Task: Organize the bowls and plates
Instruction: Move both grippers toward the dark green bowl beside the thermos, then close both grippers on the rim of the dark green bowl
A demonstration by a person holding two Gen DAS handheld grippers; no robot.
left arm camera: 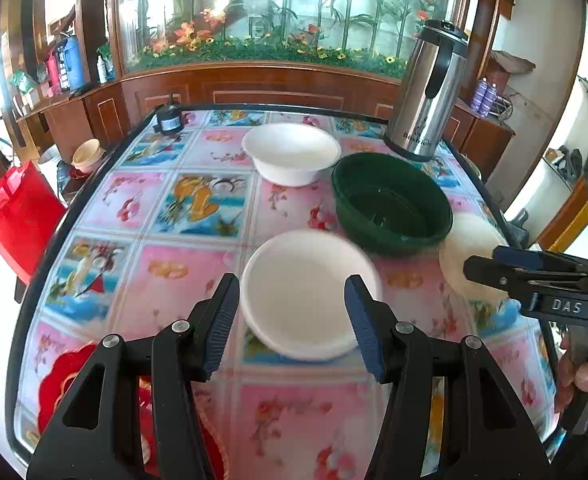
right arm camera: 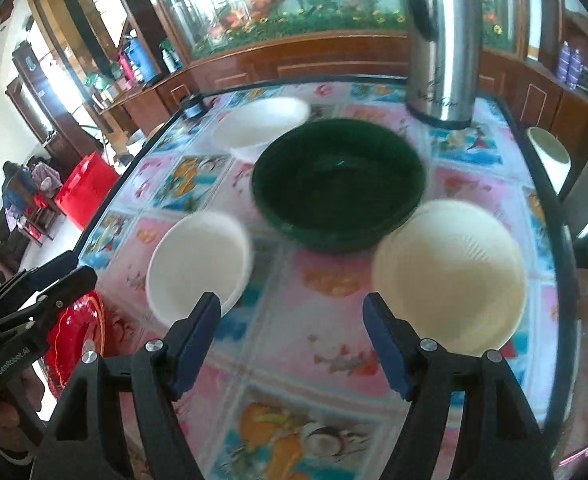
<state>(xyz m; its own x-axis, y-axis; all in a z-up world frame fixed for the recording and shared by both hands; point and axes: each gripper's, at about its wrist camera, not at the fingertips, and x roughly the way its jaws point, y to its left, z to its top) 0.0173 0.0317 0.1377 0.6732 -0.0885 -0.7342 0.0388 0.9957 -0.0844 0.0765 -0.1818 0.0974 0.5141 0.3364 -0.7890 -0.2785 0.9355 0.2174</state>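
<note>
1. Left wrist view, claw first: left gripper (left arm camera: 292,284) released, jaws parted and nothing between the pads; angled down over the table (left arm camera: 134,200), likely lined up for a rim grasp.
2. Just beyond the fingertips at 12 o'clock: near white bowl (left arm camera: 297,296), upright on the cloth and apart from both pads; probably the next piece to be picked up.
3. At 1 o'clock of that bowl: green bowl (left arm camera: 389,204), the largest and deepest and empty; judged the likely base for nesting. At 12 o'clock, farther off: far white bowl (left arm camera: 290,152), standing alone.
4. At 1 o'clock past the green bowl: steel flask (left arm camera: 429,92), upright near the far edge; no part of the task, yet a hazard for a wide swing.
5. Right wrist view, claw first: right gripper (right arm camera: 293,300) released too, jaws wide and bare cloth between them.
6. At 2 o'clock of those tips: cream bowl (right arm camera: 449,276), whole here, just beside the green bowl at its 5 o'clock; touching or not, impossible to tell.
7. Shown only by the right view: full outline and ribbed inside of the cream bowl, cut off behind the other claw in the left view; also a red plate (right arm camera: 78,340) at 8 o'clock, clearer here.
8. Shown only by the left view: a person's hand (left arm camera: 585,376) at 4 o'clock on the right tool's handle, and sharper bowl rims.
</note>
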